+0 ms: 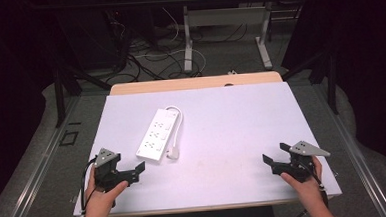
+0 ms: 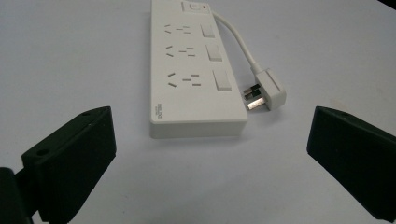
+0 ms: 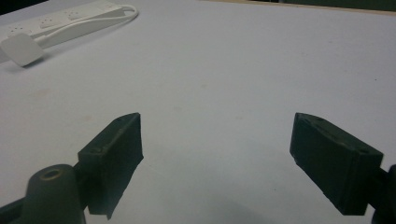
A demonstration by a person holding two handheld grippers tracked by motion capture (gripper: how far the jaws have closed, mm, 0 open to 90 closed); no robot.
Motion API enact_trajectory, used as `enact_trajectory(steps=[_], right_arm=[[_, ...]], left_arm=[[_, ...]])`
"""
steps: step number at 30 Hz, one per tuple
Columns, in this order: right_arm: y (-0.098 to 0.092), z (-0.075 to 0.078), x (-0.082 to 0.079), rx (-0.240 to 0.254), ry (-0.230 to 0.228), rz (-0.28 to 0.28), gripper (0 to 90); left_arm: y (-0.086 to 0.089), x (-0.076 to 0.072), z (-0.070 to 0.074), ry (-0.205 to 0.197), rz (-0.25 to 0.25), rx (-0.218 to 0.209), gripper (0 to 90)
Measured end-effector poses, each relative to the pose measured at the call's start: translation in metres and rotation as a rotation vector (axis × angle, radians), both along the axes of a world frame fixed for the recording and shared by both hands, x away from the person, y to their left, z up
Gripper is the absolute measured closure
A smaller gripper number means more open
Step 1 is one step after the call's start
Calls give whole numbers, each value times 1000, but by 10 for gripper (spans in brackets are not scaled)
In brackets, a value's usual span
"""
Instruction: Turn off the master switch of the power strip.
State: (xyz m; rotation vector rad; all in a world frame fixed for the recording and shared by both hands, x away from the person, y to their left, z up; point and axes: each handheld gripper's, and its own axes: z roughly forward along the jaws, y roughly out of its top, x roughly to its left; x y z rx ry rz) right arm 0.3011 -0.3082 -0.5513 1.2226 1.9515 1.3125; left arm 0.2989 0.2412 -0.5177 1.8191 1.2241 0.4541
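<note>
White, matt sheet covering the bench (image 1: 231, 116), a wooden edge showing at its far side. Nearest items: left tongs (image 1: 134, 172), held in the person's left hand (image 1: 101, 191) at the near left corner, jaws spread wide and holding nothing; right tongs (image 1: 273, 164), held in the right hand (image 1: 305, 182) at the near right corner, jaws likewise spread wide and empty, with bare sheet ahead of them. Next item out: white power strip (image 1: 156, 134), lying flat left of centre, long axis running away from the person, three socket groups with rocker switches facing up. In the left gripper view the power strip (image 2: 196, 70) lies straight ahead between the open jaws, near but not touching. Attached item: white cord (image 1: 176, 120), looping from the far end of the strip back along its right side, ending in a flat plug (image 1: 173, 152) that rests on the sheet just beside the near right corner of the strip, prongs visible in the left gripper view at plug (image 2: 268, 91). Farthest: floor beyond the bench with loose cables (image 1: 148, 61) and the metal legs of a second table (image 1: 187, 38). Step judged in hand: approach, nothing yet grasped. Next move likely calls for the left tongs to advance and close across the near end of the strip or on the plug, the right tongs travelling well across to assist.
</note>
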Motion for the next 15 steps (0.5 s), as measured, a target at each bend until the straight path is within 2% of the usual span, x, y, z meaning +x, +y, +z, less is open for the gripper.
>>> enact_trajectory(steps=[3,10,15], right_arm=[[0,-1,1,-1,-18,3,167],[1,-1,1,6,-6,6,166],[2,-1,1,5,-7,8,167]], left_arm=[[3,0,-5,-1,9,10,13],[9,1,-16,-13,37,5,13],[12,2,-21,1,59,12,13]])
